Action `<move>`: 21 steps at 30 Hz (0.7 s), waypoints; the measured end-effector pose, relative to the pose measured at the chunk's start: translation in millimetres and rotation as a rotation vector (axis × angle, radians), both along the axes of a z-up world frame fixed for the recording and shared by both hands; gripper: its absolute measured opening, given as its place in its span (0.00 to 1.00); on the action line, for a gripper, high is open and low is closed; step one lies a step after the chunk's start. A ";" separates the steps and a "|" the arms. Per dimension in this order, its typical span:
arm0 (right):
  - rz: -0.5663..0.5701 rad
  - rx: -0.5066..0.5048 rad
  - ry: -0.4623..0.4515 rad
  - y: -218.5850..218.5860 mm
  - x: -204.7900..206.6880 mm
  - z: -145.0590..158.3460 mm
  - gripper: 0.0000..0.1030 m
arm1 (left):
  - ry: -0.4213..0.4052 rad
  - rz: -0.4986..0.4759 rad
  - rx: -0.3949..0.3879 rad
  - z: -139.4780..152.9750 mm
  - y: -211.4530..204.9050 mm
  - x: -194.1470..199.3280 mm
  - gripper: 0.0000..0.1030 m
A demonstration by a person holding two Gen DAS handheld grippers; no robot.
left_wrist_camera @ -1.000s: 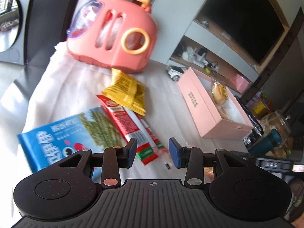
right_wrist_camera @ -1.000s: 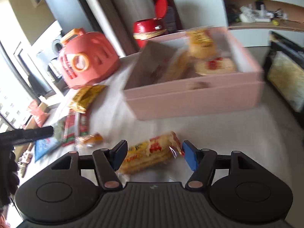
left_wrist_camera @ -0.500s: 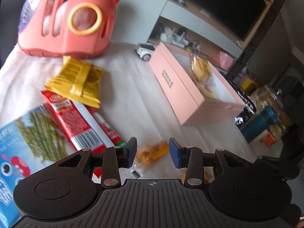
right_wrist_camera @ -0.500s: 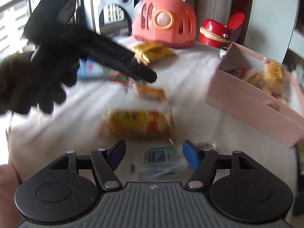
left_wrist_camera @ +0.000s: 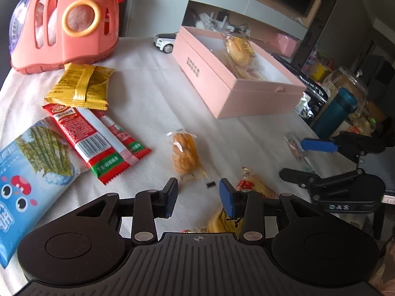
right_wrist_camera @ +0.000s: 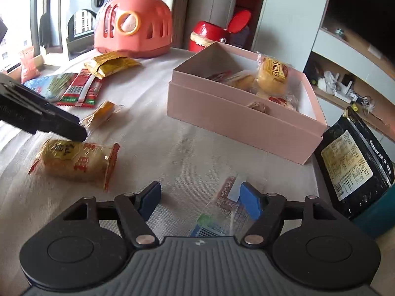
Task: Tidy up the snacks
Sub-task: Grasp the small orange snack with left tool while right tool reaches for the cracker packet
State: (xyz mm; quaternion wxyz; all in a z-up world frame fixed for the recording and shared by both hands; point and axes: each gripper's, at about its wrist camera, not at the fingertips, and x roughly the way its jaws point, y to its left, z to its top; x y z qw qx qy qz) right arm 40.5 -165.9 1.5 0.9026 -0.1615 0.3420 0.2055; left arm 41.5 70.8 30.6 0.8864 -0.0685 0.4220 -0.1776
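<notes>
My left gripper (left_wrist_camera: 198, 198) hovers open over the white cloth with nothing between its pads. Just ahead of it lies a small orange pastry packet (left_wrist_camera: 185, 154) (right_wrist_camera: 101, 113). A yellow-and-red wrapped cake (left_wrist_camera: 246, 197) (right_wrist_camera: 76, 162) lies under its right finger. My right gripper (right_wrist_camera: 201, 198) (left_wrist_camera: 303, 160) is low over the cloth, its jaws opening. A clear printed packet (right_wrist_camera: 227, 207) lies flat by its right pad, not pinched. The open pink box (right_wrist_camera: 242, 113) (left_wrist_camera: 237, 83) holds several wrapped snacks.
A yellow packet (left_wrist_camera: 81, 86), red stick packs (left_wrist_camera: 96, 135) and a blue seaweed bag (left_wrist_camera: 32, 167) lie at the left. A pink carrier (left_wrist_camera: 64, 22), a red bin (right_wrist_camera: 212, 34) and a toy car (left_wrist_camera: 164, 42) stand behind. A black pouch (right_wrist_camera: 353, 162) sits at the right edge.
My left gripper has slid right along the table until the orange packet lies ahead of it. The right gripper rolled, swung past the cake toward the clear packet, and its jaws widened.
</notes>
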 end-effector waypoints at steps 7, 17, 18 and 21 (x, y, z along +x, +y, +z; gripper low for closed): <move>0.061 0.150 0.083 -11.0 -16.5 15.0 0.71 | 0.028 -0.017 -0.040 21.8 9.7 -27.6 0.41; 0.200 0.134 0.075 16.0 -41.8 32.4 0.71 | 0.150 -0.065 -0.225 2.1 -8.5 -26.0 0.41; 0.184 0.133 0.072 14.2 -40.4 33.5 0.71 | 0.150 -0.073 -0.243 1.7 -12.2 -24.8 0.41; 0.131 0.119 0.069 4.8 -36.0 33.3 0.71 | 0.085 -0.050 -0.226 9.1 -18.4 -21.6 0.41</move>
